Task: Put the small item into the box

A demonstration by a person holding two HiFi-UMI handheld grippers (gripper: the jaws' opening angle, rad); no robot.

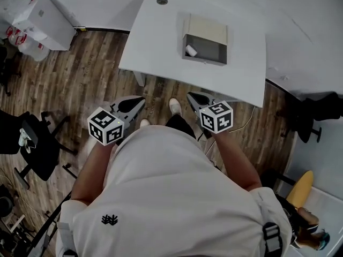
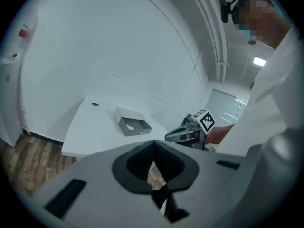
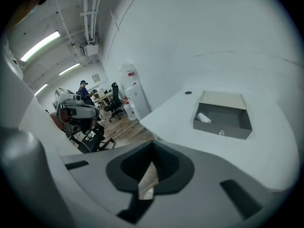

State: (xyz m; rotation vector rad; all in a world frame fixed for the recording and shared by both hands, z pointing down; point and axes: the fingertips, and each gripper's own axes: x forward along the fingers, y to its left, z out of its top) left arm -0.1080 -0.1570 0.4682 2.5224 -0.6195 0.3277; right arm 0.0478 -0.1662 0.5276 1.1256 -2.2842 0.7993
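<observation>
The small item (image 1: 191, 50) shows in my head view as a white piece inside the grey box (image 1: 210, 51), at the box's left end. Its long axis seems to slant from upper left to lower right, but it is too small for me to tell which end leads. The box sits on a white table (image 1: 155, 52) in the upper middle of the frame, above a dark plank floor (image 1: 91, 74). Red labels on the white cabinet (image 1: 40, 15) at upper left are too small to read. The left gripper (image 1: 136, 103) and right gripper (image 1: 194, 97) hang at mid-frame, off the table.

In the left gripper view, the jaws meet at the tips and grip nothing. The box (image 2: 134, 125) is at centre.

In the right gripper view, the jaws are pressed together and empty. The small item (image 3: 204, 118) lies in the box's left corner, at the right of the frame.
</observation>
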